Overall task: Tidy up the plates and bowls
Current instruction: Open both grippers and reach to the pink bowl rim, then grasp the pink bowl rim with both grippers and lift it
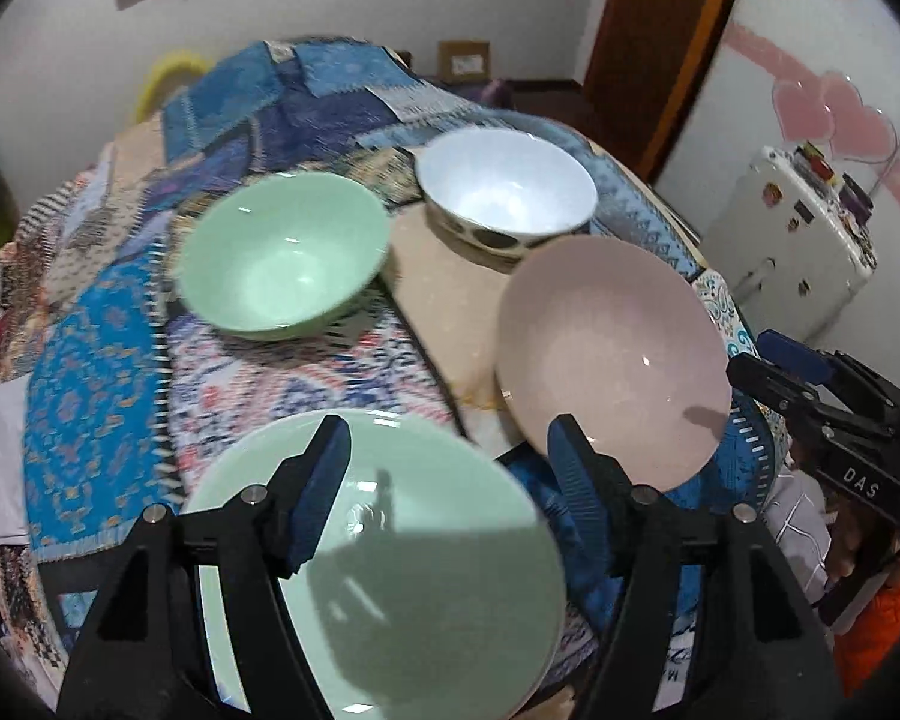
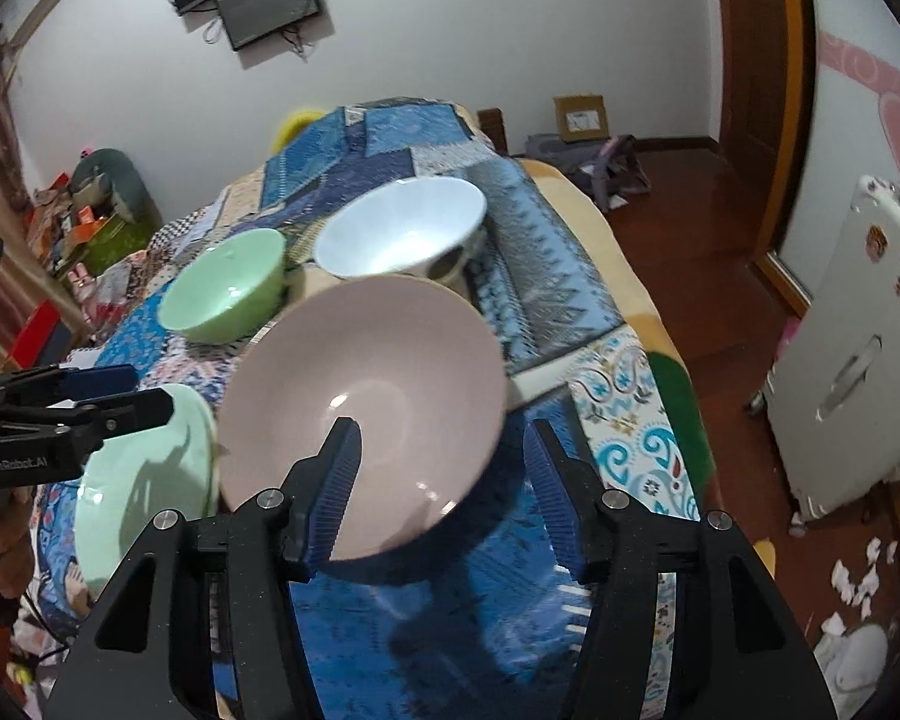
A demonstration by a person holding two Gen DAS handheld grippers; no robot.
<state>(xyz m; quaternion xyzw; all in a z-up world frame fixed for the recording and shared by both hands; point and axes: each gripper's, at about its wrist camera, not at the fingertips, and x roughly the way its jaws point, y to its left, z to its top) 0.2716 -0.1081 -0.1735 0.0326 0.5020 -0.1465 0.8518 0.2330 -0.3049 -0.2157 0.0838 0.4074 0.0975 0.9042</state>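
Note:
Four dishes lie on a patchwork cloth [image 1: 90,396]. Nearest in the left wrist view is a pale green plate [image 1: 402,588], and my left gripper [image 1: 450,456] hangs open just over its far rim, pads touching nothing. To its right is a wide pink bowl [image 1: 612,360] [image 2: 366,384]. My right gripper [image 2: 444,432] is open at the pink bowl's near rim, one finger over the bowl and the other past its edge, with no pad pressing on it. Farther back stand a green bowl [image 1: 282,258] [image 2: 228,282] and a white bowl [image 1: 504,192] [image 2: 402,228].
The cloth-covered table drops off on the right to a wooden floor [image 2: 708,252], where a white cabinet [image 2: 858,360] stands. A cardboard box [image 2: 579,117] sits by the far wall. Clutter [image 2: 84,210] is piled at the left. A bare tan strip [image 1: 444,276] lies between the bowls.

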